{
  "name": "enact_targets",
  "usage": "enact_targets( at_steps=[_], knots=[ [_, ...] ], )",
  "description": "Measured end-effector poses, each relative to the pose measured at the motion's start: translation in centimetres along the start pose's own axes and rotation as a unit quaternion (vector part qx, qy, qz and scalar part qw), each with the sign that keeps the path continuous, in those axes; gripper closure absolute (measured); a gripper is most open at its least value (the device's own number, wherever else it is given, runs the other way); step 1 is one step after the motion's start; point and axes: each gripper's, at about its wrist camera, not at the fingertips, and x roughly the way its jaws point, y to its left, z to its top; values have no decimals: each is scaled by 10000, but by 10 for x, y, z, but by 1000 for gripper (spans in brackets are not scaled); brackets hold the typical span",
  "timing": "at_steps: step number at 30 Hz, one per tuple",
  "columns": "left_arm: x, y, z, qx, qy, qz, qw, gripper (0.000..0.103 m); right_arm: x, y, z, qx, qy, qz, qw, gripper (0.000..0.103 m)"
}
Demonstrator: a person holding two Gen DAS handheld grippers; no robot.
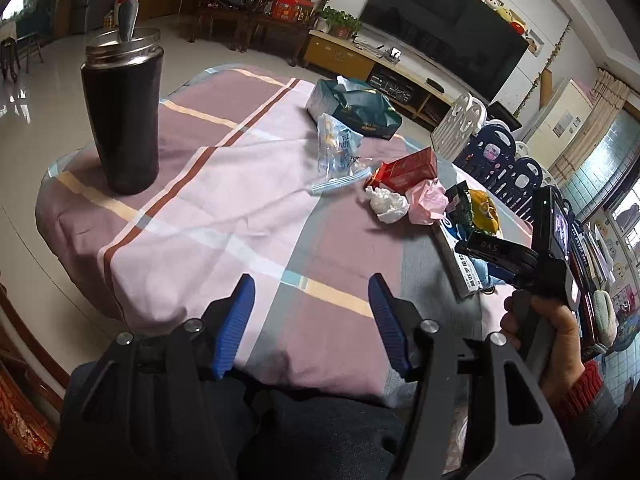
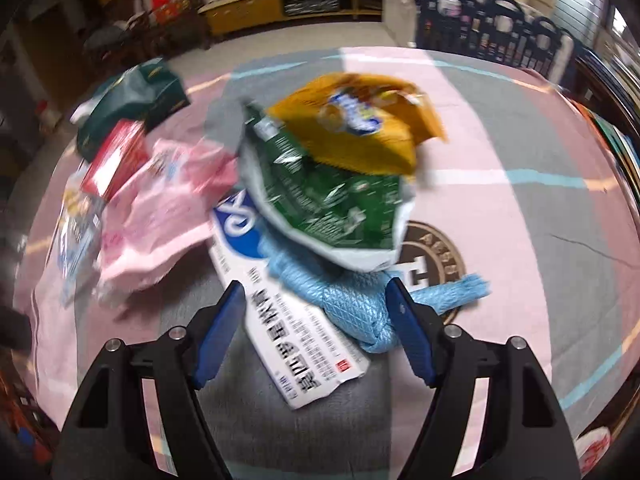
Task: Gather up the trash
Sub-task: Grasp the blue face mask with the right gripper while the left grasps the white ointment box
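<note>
The right gripper (image 2: 314, 324) hung with its fingers apart, not gripping anything. A knotted light-blue woven rope (image 2: 352, 304) and a flat white printed carton (image 2: 296, 332) sat between them on the worktop (image 2: 520, 208); crumpled green (image 2: 332, 200) and yellow snack bags (image 2: 360, 120) lay just beyond. The left gripper's (image 1: 312, 324) fingers were spread over bare plaid cloth, empty too.

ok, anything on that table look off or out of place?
Just the litter: crumpled white tissue and pink wrapper, empty green and yellow snack bags piled on a flattened white box. Tablecloth is wrinkled. No spills.
</note>
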Motion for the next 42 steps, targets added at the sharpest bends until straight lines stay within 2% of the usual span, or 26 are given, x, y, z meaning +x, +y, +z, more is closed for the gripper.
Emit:
enact_targets(
  at_steps=[3, 6, 7, 9, 10, 12, 14, 15, 16, 18, 20, 23, 25, 27, 28, 31, 34, 37, 38, 39, 40, 41, 42],
  knots=[
    [-1, -1, -1, -1, -27, -41, 10000, 42, -9, 20, -15, -280, 272, 924, 9950, 30],
    [-3, -2, 0, 30, -88, -68, 9999, 40, -22, 41, -31, -728, 654, 1980, 9753, 31],
    [-4, -2, 0, 26, -100, -71, 9999, 39, -30, 44, -35, -827, 506, 1922, 9766, 31],
    [-4, -1, -1, -4, -108, -73, 9999, 39, -44, 45, -37, -1046, -113, 938, 9900, 31],
    [-3, 0, -1, -22, -98, -67, 9999, 39, -43, 46, -38, -1164, -244, 537, 9914, 31],
    [-1, 1, -2, -43, -65, -51, 10000, 39, -30, 51, -40, -1537, -222, -271, 9875, 31],
    [1, 1, -4, -36, -35, -38, 10000, 39, -16, 50, -44, -1775, -185, -681, 9816, 31],
    [2, 0, -4, -21, -35, -26, 10000, 38, -8, 48, -44, -1820, -177, -842, 9795, 35],
    [3, 0, -4, 3, -34, -15, 10000, 38, -2, 44, -43, -1765, -121, -873, 9803, 39],
    [4, -1, -5, 28, -28, -15, 10000, 37, 6, 33, -39, -1453, 29, -727, 9867, 67],
    [5, -1, -3, 44, 4, -60, 10000, 37, 1, 22, -35, -1183, -9, -515, 9916, 75],
    [12, -12, 10, 207, 99, -169, 9996, 38, -24, 9, -35, -1013, -287, -317, 9939, 76],
    [30, -36, 21, 752, 445, -293, 9957, 34, -40, 1, -39, -880, -344, -179, 9954, 76],
    [52, -64, 31, 1204, 715, -524, 9888, 31, -60, -17, -50, -627, -327, 4, 9975, 76],
    [62, -77, 36, 1358, 790, -629, 9856, 24, -71, -24, -57, -517, -326, 44, 9981, 76],
    [102, -119, 44, 2009, 1137, -859, 9692, 19, -104, -59, -80, -103, -359, 72, 9993, 76],
    [135, -149, 43, 2525, 1375, -812, 9543, 19, -135, -93, -108, 396, -374, 31, 9985, 76],
    [164, -163, 36, 2737, 1656, -708, 9448, 20, -152, -120, -128, 704, -317, -239, 9967, 76],
    [170, -165, 35, 2737, 1736, -688, 9435, 21, -158, -130, -135, 842, -301, -346, 9954, 76],
    [175, -167, 34, 2723, 1792, -675, 9430, 33, -162, -135, -141, 934, -299, -411, 9943, 76],
    [178, -168, 33, 2688, 1832, -715, 9429, 54, -166, -141, -147, 1043, -305, -484, 9929, 76],
    [180, -167, 32, 2627, 1907, -784, 9426, 62, -173, -149, -153, 1212, -335, -558, 9905, 76],
    [179, -166, 29, 2562, 1965, -907, 9421, 63, -180, -155, -159, 1357, -382, -583, 9883, 76]
  ],
)
